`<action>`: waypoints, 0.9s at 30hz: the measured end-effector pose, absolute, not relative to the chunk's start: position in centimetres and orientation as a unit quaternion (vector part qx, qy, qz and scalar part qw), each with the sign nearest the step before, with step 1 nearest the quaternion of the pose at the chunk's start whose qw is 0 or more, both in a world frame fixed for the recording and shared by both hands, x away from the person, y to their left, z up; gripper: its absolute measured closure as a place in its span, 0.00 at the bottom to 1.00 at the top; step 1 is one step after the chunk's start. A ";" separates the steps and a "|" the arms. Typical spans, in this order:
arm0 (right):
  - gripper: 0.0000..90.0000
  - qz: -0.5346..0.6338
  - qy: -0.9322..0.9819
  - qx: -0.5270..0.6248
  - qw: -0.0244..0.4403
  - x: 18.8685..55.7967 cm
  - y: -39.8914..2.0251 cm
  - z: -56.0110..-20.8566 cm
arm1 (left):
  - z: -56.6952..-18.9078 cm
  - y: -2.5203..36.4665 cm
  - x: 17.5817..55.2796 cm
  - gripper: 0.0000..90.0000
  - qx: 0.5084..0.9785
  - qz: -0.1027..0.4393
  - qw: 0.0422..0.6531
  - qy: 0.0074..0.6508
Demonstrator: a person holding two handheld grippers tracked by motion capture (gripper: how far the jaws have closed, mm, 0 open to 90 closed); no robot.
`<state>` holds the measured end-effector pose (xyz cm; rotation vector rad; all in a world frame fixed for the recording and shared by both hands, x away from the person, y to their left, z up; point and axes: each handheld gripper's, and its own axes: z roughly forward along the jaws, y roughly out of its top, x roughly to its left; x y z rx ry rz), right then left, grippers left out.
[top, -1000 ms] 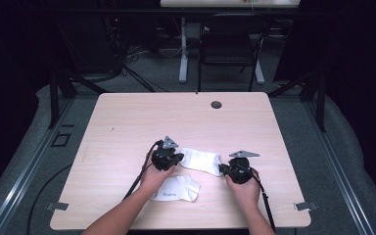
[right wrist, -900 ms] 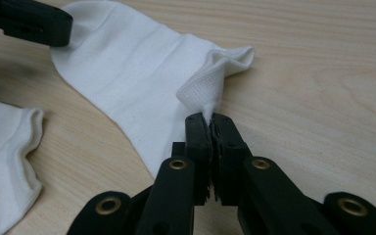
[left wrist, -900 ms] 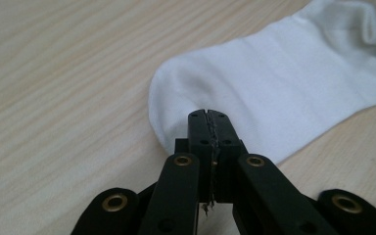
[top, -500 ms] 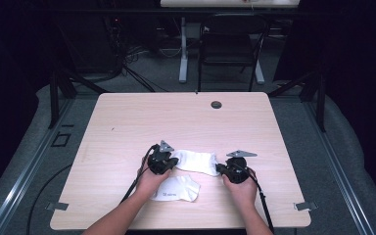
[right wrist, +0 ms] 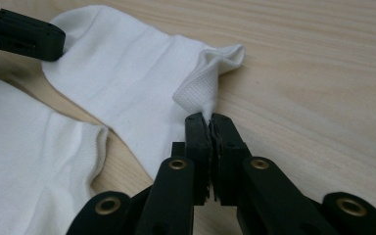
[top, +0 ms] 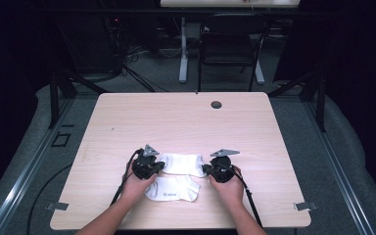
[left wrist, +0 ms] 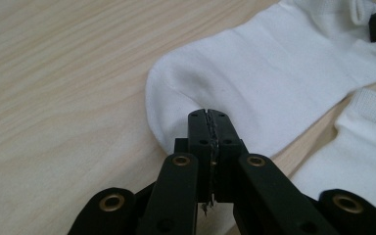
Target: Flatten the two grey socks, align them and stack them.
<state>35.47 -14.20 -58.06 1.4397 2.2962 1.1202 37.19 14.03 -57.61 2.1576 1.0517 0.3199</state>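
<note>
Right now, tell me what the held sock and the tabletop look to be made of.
Held sock: white knit fabric, probably cotton blend; matte, with fine ribbing at the pinched cuff and soft folds. Tabletop: pale wood-grain surface, likely laminate rather than solid wood; smooth, with straight printed-looking grain and a faint sheen.

My rig: two hand-held black claws, cabled and plated

My left claw and my right claw are both matte black, each topped by a grey three-cornered plate and trailing a black cable toward me; my forearms are bare, no sleeves in sight. In the left gripper view, the left claw has two blocky black jaws on broad flat links pinned with brass-coloured rivets, small screw holes beside the ribbed pads. In the right gripper view, the right claw has the same build: black links, brass-ringed pivots, toothed inner faces.
</note>
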 end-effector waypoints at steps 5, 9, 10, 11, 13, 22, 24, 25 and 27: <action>0.96 0.385 0.774 0.493 0.098 35.6 -14.1 -58.1 | -57.6 14.8 37.1 0.97 0.828 0.116 0.359 0.416; 0.88 0.388 0.775 0.489 0.103 35.5 -14.4 -57.8 | -57.1 15.0 37.0 0.91 0.823 0.120 0.371 0.413; 0.85 0.390 0.772 0.490 0.105 35.4 -14.7 -57.4 | -56.8 15.2 37.0 0.89 0.818 0.124 0.379 0.415; 0.85 0.390 0.772 0.490 0.105 35.4 -14.7 -57.4 | -56.5 15.3 37.0 0.89 0.815 0.125 0.383 0.416; 0.81 0.391 0.771 0.490 0.109 35.4 -15.0 -56.9 | -56.0 15.6 37.1 0.86 0.817 0.130 0.381 0.413; 0.71 0.397 0.771 0.482 0.127 36.6 -14.6 -55.3 | -55.5 15.9 39.2 0.74 0.809 0.141 0.377 0.428; 0.69 0.395 0.771 0.485 0.121 37.1 -14.3 -55.4 | -55.9 15.8 39.4 0.73 0.810 0.139 0.374 0.430; 0.68 0.395 0.771 0.484 0.124 37.2 -14.0 -55.6 | -55.9 15.8 39.5 0.72 0.811 0.135 0.371 0.432; 0.66 0.395 0.772 0.483 0.121 37.4 -13.6 -55.8 | -56.3 15.7 39.7 0.68 0.812 0.134 0.366 0.434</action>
